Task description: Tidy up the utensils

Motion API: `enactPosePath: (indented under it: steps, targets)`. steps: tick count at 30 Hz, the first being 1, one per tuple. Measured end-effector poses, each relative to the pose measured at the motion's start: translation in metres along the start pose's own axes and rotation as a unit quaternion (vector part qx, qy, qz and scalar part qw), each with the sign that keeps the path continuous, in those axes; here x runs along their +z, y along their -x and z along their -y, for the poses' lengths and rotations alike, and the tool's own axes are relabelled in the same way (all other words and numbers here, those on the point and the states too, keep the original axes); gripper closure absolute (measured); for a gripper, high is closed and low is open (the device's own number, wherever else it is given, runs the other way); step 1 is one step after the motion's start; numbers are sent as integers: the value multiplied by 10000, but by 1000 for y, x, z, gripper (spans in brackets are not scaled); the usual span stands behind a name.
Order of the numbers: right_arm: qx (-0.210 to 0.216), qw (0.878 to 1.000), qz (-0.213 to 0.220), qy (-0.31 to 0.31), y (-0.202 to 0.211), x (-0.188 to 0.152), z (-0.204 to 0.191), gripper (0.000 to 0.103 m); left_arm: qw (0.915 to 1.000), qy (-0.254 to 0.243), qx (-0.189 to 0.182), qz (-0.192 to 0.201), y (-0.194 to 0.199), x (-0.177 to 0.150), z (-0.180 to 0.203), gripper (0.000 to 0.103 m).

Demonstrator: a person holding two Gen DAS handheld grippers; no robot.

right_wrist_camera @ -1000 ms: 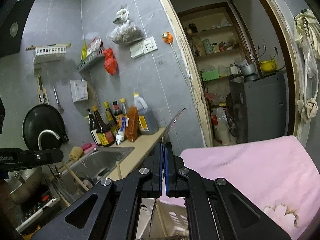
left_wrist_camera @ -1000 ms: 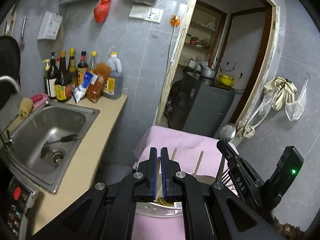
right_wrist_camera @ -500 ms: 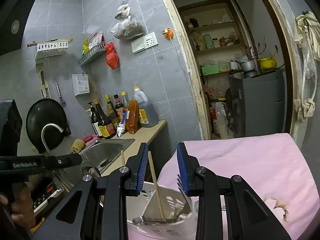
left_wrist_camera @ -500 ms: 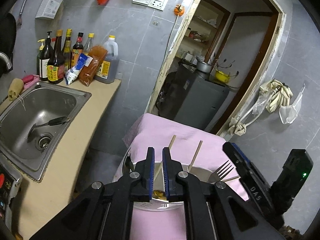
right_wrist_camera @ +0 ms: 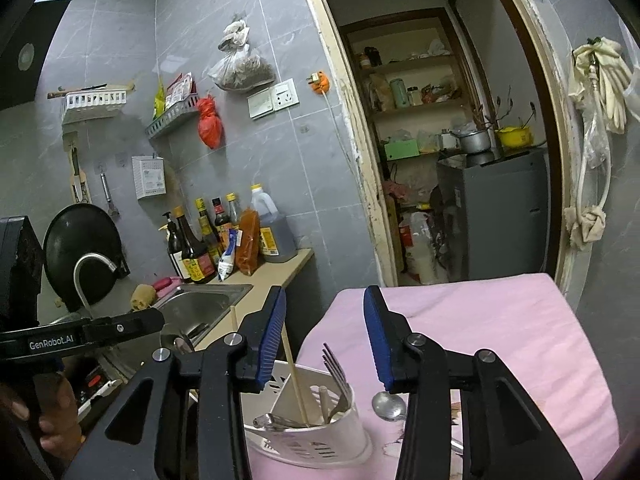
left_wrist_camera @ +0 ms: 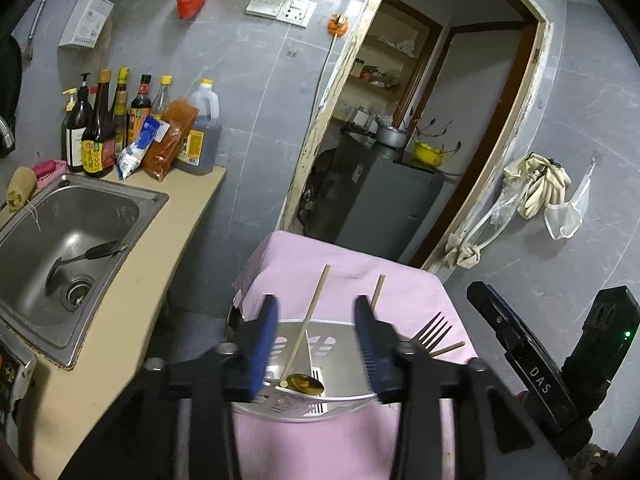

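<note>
A white slotted utensil holder [left_wrist_camera: 304,410] [right_wrist_camera: 320,446] stands on the pink cloth [right_wrist_camera: 500,332]. Two wooden chopsticks [left_wrist_camera: 314,312] [right_wrist_camera: 294,372], a metal fork [left_wrist_camera: 432,332] [right_wrist_camera: 336,364] and other cutlery lean inside it. A metal spoon [right_wrist_camera: 388,404] lies on the cloth just right of the holder. My left gripper [left_wrist_camera: 316,340] hovers over the holder; its jaws are opening, with one chopstick showing in the gap and touching neither pad. My right gripper [right_wrist_camera: 324,336] sits above and behind the holder, jaws opening, holding nothing.
A steel sink [left_wrist_camera: 68,240] with a black utensil in it is set in the beige counter [left_wrist_camera: 132,320] to the left. Sauce bottles [left_wrist_camera: 120,128] line the wall. An open doorway with a grey cabinet [left_wrist_camera: 380,208] lies beyond the cloth's far edge.
Both grippers went from shut to open. The chopstick and the fork they held now stand loose in the holder. The right gripper drew back a little and rose.
</note>
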State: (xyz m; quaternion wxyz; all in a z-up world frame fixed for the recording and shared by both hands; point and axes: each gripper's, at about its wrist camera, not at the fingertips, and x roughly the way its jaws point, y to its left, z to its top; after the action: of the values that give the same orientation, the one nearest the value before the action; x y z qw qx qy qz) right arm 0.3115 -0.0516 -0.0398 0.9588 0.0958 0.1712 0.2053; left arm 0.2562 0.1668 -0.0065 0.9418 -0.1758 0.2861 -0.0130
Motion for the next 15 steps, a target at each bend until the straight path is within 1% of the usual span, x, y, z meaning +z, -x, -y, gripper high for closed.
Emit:
enactPosePath:
  steps: [2,4,6,8,9,10,11,12,13,14,15]
  targets:
    - [-35,10000,34,6,3,2,0,64,10000,-49,-11,26,1,0,2,59]
    - [-75,10000,57,0,6,4,2,55,9999,-94,-42,21,1,-1,4,58]
    - [-155,9999,46,-6,9,5,5,50,9999,-118,-56,41,1,-1,6,54]
    - [-280,9996,23,-35,9,5,12,43,9999,-135,-50,86,2,-1,7,45]
    - [-354,9993,17,-70,9,5,17,35,9998,-141,-39,108,3,-1,7,42]
    - [-462,9988,6,-139,9,4,24,28,9998,-152,-9,138,4,-1,8,34]
    - [-621,9979,-38,-188,9,1,33,27,9997,-160,20,178,5,-2,8,27]
    - [-828,9962,-186,-181,5,-3,44,27,9995,-176,74,252,7,-3,9,24]
    - [-928,9948,-372,-176,-1,-9,53,27,9992,-196,151,325,10,-5,10,19]
    - [-965,9936,-562,-184,-8,-14,62,27,9988,-212,217,373,11,-5,10,14]
    - [-1010,9914,-812,-172,-17,-22,71,27,9985,-228,284,414,13,-6,11,12]
